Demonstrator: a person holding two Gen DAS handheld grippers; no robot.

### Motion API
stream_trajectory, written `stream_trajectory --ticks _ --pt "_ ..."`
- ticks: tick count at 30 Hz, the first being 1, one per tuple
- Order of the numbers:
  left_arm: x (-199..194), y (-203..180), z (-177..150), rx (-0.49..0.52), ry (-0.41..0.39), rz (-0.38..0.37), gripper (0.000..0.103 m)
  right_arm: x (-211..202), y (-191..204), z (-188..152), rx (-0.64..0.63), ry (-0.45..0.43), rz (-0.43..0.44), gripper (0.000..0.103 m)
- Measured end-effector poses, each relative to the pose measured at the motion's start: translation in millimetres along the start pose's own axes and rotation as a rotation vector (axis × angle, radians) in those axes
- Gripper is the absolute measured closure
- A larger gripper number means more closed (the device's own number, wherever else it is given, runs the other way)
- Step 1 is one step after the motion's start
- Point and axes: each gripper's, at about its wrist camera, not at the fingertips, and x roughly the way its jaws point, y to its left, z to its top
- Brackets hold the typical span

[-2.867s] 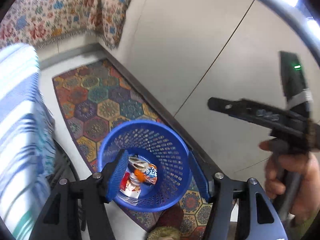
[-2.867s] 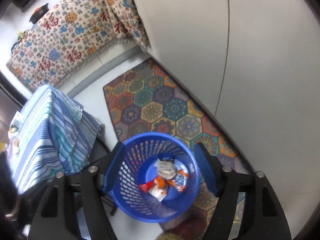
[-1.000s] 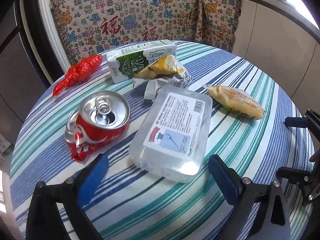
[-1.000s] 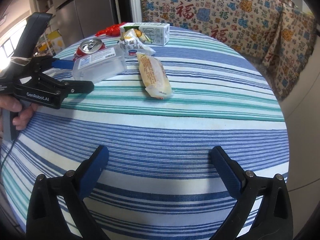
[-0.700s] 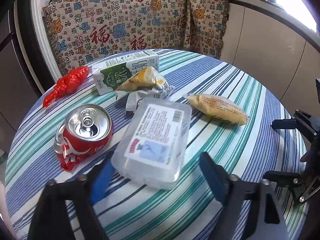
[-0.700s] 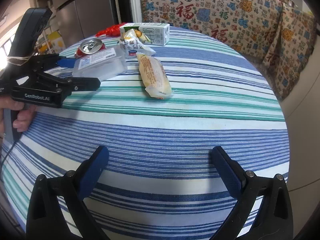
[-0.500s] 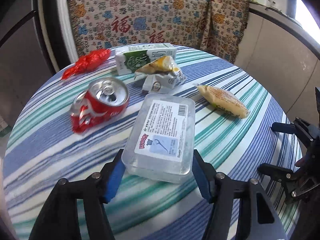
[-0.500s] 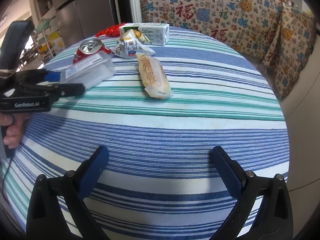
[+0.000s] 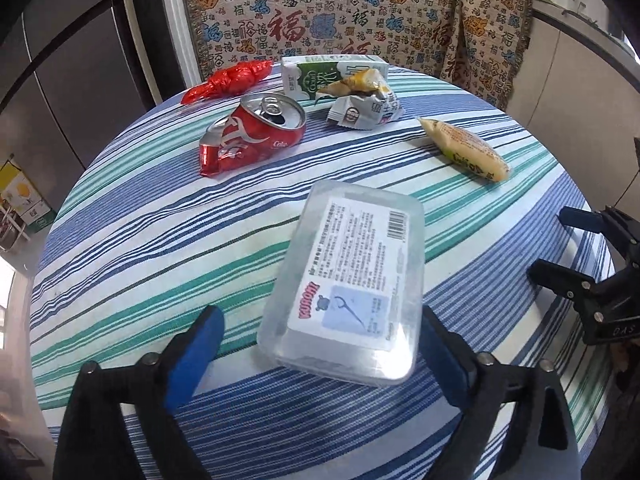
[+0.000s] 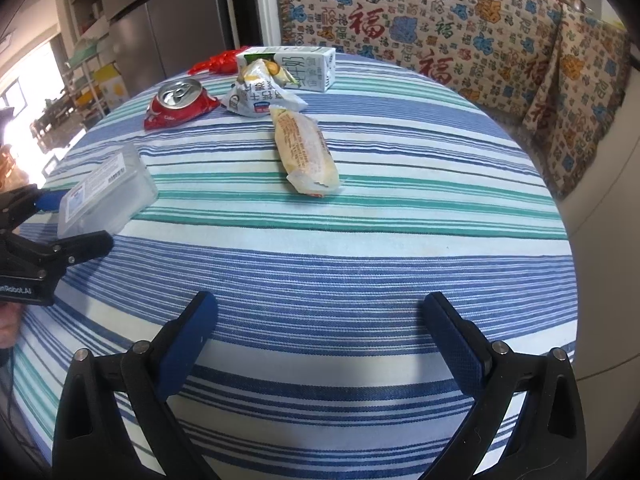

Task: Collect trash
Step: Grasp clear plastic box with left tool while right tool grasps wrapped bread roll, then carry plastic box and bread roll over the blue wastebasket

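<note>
Lying lengthwise between the left gripper's [image 9: 316, 344] just-reopened, spread jaws, the box [image 9: 352, 292] touches neither clearly; right gripper [image 10: 320, 340] gapes farther off.

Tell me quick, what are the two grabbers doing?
Left gripper: open, jaws just opened wide; the clear plastic box sits between them, not squeezed.
Right gripper: open, holding nothing, over the striped tablecloth.

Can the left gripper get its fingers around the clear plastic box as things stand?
Probably yes. The left gripper has just reopened wide, and the clear plastic box lies between its fingers, nothing on top of it. The crushed red can lies well beyond, clear of the way.
</note>
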Motion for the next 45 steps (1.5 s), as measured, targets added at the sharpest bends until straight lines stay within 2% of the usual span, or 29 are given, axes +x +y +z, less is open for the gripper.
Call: stream_trajectory --ticks 2,9,13,14,16,19,23,24,26,27,28,34,36,38,39,40,41,45 --pt "1 4 -1 -0.009 -0.024 -0.005 0.0 1 0 1 0.0 0.004 -0.009 0.0" --pt "4 2 2 -0.019 -0.036 0.008 0.0 17 -7 23 0.021 0.014 -0.032 0.0" --pt "4 3 2 -0.019 -0.036 0.008 0.0 25 -11 35 -0.015 0.015 0.005 0.001" --pt "4 3 2 -0.019 -0.036 0.008 0.0 25 -12 39 -0.026 0.02 0.024 0.003" --pt "4 2 3 -0.019 -0.037 0.007 0.0 23 -14 46 -0.017 0.028 0.075 0.017" --pt "4 2 2 -0.019 -0.037 0.006 0.0 19 -10 64 0.008 0.037 0.152 0.018" --pt "3 2 2 -0.018 -0.037 0.002 0.0 25 0 87 -0.022 0.052 0.145 0.022" --pt "3 2 2 -0.014 -0.037 -0.005 0.0 29 0 92 -0.013 0.061 0.148 0.026" --pt "1 3 1 -0.001 -0.034 -0.031 0.0 35 -3 99 0.015 0.075 0.158 0.047" --pt "-1 3 0 0.001 -0.031 -0.048 0.0 34 -5 99 0.023 0.08 0.16 0.079" --pt "-4 4 -1 -0.002 -0.029 -0.063 0.0 31 -6 98 0.027 0.085 0.16 0.09" --pt "-28 5 5 -0.007 -0.083 -0.13 0.001 0 0 73 -0.002 0.104 0.137 0.09" --pt "-29 -1 10 0.011 -0.07 -0.146 0.001 -5 3 65 -0.022 0.128 0.125 0.089" --pt "-24 -8 13 0.043 -0.048 -0.131 0.001 -4 6 60 -0.04 0.145 0.115 0.087" --pt "-21 -11 13 0.061 -0.036 -0.117 0.001 -3 8 60 -0.05 0.152 0.112 0.08" --pt "-18 -14 13 0.078 -0.025 -0.104 0.001 -2 8 60 -0.054 0.155 0.111 0.066" --pt "-16 -16 14 0.088 -0.017 -0.093 0.001 -2 8 62 -0.054 0.15 0.109 0.062" --pt "-13 -10 15 0.081 -0.012 -0.086 0.001 5 7 70 -0.049 0.175 0.107 0.063"
